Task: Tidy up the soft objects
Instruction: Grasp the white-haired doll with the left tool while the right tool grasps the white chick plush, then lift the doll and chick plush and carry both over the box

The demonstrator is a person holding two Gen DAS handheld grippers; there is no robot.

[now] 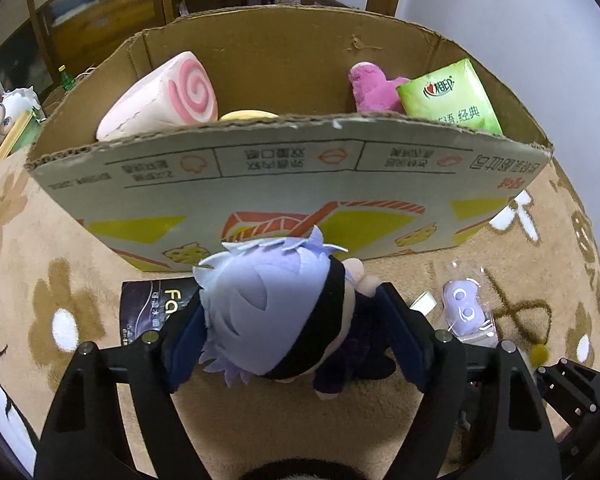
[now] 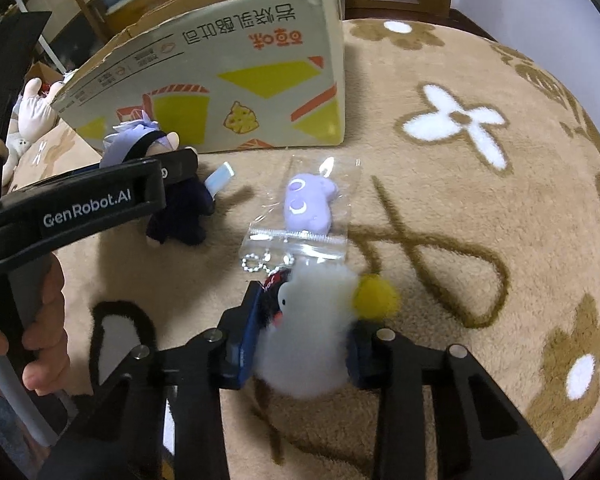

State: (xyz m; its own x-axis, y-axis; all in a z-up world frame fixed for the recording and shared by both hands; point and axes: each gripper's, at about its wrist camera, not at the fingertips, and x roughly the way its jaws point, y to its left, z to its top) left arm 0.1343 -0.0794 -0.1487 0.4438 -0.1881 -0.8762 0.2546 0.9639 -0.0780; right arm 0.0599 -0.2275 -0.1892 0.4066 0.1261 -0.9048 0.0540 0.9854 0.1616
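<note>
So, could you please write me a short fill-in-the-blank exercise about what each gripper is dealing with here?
1. The left gripper has its fingers on either side of a plush doll with ____ hair.
2. The right gripper is shut on a fluffy ____ toy.
3. The purple charm lies sealed in a clear ____.
4. The green tissue pack sits inside the cardboard ____.

Missing words: lavender; white; bag; box

The cardboard box's point(image 1: 284, 184) near wall is hiding the lower parts of the swirl cushion point(image 1: 168, 96), pink plush point(image 1: 370, 88) and green packet point(image 1: 452, 100) inside.
</note>
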